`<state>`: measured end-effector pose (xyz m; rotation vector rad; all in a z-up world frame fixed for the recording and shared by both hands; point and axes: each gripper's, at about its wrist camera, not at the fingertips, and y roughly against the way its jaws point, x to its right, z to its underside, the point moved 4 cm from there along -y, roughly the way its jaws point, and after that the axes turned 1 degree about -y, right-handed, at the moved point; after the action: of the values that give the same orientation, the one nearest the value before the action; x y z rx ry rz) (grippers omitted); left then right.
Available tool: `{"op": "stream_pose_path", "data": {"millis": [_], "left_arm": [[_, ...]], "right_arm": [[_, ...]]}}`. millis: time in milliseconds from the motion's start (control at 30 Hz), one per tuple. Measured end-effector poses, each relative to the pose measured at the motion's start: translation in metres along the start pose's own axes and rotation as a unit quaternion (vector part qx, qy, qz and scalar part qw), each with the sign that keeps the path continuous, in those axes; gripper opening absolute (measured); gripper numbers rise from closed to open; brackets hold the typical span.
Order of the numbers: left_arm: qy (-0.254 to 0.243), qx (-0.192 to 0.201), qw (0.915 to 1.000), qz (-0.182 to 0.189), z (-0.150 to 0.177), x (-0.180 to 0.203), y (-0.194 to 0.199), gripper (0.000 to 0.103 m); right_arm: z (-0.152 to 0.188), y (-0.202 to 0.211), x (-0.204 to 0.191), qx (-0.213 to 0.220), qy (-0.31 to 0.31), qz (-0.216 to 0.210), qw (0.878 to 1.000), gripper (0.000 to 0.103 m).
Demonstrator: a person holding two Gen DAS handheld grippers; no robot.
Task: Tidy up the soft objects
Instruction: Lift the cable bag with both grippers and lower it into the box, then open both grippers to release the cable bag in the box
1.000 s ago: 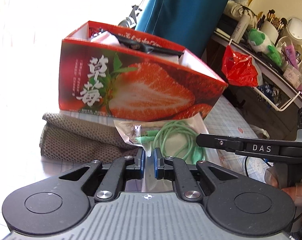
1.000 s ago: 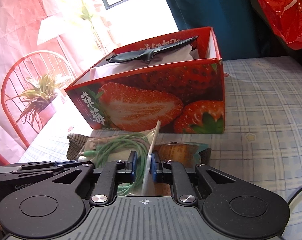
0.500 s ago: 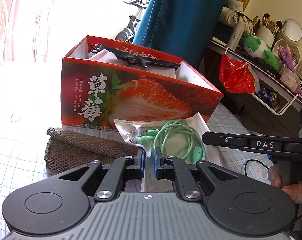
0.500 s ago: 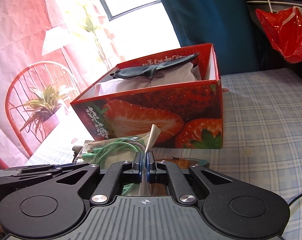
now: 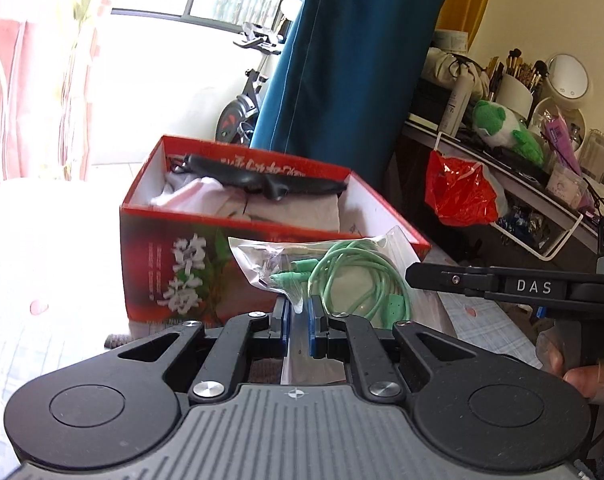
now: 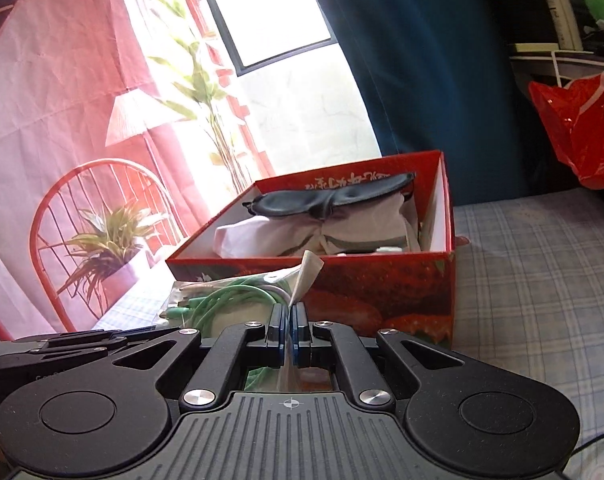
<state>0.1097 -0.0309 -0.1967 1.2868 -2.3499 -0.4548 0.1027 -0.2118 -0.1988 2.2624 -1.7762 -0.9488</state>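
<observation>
A clear plastic bag [image 5: 342, 268] with coiled mint-green cables hangs in the air in front of the red strawberry box [image 5: 173, 276]. My left gripper [image 5: 299, 312] is shut on the bag's near edge. My right gripper [image 6: 289, 322] is shut on the bag's [image 6: 237, 300] other edge, whose corner sticks up above the pads. The other gripper shows at the side of each view. The box [image 6: 386, 296] holds pale folded cloth [image 6: 342, 228] with a black eye mask [image 6: 326, 200] on top.
A checked cloth [image 6: 542, 280] covers the surface to the right of the box. A red plastic bag [image 5: 458, 192] hangs off a cluttered shelf with a green plush toy [image 5: 502, 128]. A blue curtain [image 5: 350, 64] hangs behind the box. A hand [image 5: 594, 380] holds the right gripper.
Both grippers have risen, lifting the cable bag off the brown knitted cloth, which has nearly dropped out of view. The right gripper's jaws closed on the bag's edge.
</observation>
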Motion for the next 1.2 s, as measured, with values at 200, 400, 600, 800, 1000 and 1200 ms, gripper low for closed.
{"op": "stream_pose_path", "data": {"millis": [200,400,600,800,1000,1200], "left_arm": [[-0.022,0.01,0.9997,-0.002,-0.044,-0.002,-0.015,0.01],[-0.038,0.01,0.9989,-0.025,-0.085,-0.012,-0.045,0.01],[-0.041,-0.009,0.9969,-0.066,-0.107,-0.037,-0.075,0.011],[-0.027,-0.064,0.9939,-0.086,-0.102,-0.061,-0.107,0.011],[-0.017,-0.137,0.9864,-0.089,-0.085,-0.07,-0.131,0.011],[-0.019,-0.163,0.9825,-0.089,-0.084,-0.071,-0.139,0.011]], "right_arm": [[-0.038,-0.011,0.003,0.017,-0.003,0.001,1.0,0.003],[-0.077,-0.045,0.009,0.031,0.003,0.016,0.999,0.003],[-0.1,-0.091,0.001,0.043,0.028,0.029,0.998,0.003],[-0.088,-0.134,0.004,-0.002,0.03,0.043,0.999,0.004],[-0.066,-0.164,0.016,-0.067,0.012,0.066,0.996,0.004],[-0.057,-0.175,0.023,-0.109,-0.007,0.08,0.991,0.004]]}}
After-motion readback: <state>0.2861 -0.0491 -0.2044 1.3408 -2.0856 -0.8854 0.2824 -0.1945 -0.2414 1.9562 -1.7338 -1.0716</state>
